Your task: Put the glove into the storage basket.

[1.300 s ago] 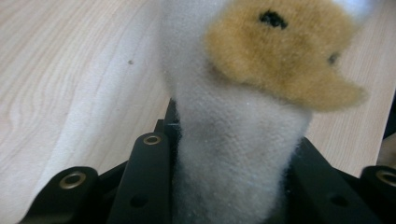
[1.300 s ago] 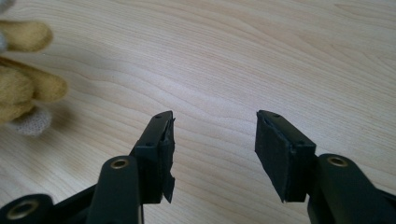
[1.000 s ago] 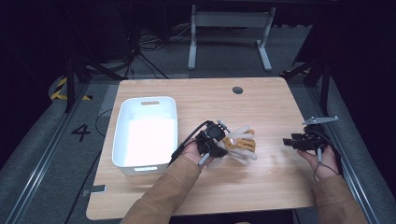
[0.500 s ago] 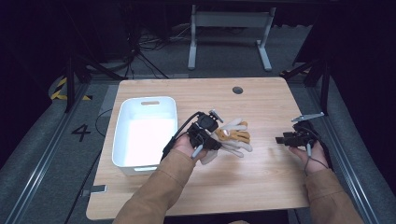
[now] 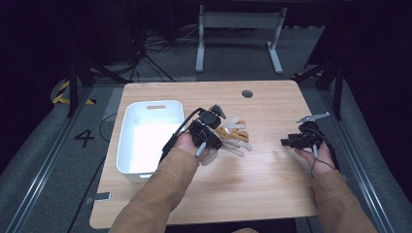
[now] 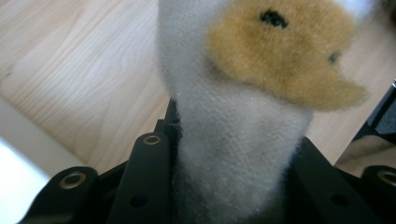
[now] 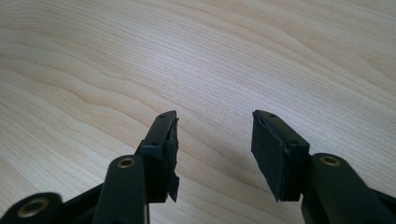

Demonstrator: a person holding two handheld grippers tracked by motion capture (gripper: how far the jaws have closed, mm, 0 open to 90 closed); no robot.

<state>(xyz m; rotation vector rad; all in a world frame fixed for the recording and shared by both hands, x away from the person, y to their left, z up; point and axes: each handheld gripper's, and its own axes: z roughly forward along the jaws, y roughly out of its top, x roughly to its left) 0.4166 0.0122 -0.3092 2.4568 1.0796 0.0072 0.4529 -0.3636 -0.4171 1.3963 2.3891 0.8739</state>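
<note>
1. The left tongs [image 5: 210,127] are clamping a white and tan plush toy [image 5: 232,136], holding it just above the middle of the bench [image 5: 272,194].
2. In the left gripper view, the toy's white fabric [image 6: 238,140] is sitting squeezed between both jaws, its tan patch beyond them.
3. A white tub [image 5: 127,145] is standing near the bench's left edge, just beside the left hand [image 5: 187,143].
4. The right tongs [image 5: 286,142] are gaping wide with nothing between them, having just been closing a little, hovering near the bench's right edge and well apart from the toy.
</note>
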